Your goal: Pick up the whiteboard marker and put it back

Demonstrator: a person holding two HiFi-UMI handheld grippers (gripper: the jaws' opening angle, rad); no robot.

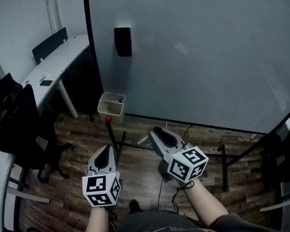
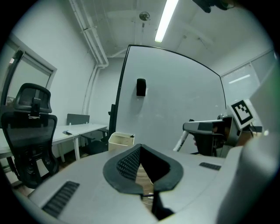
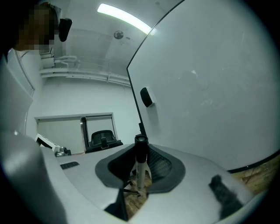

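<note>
Right, the right gripper (image 1: 157,133) is clamping the marker (image 3: 140,168) by its white barrel, black cap pointing up, at the lower centre of its own view, probably so it can slot straight into the black box (image 1: 123,41) hanging upper left on the whiteboard (image 1: 195,58). The left gripper (image 1: 106,149) is riding alongside, jaws together on nothing, likely spare for this job. On the floor ahead, a bin (image 1: 111,107) and the board's stand (image 1: 223,166) are crowding the approach; an office chair (image 1: 22,128) is sitting far left.
</note>
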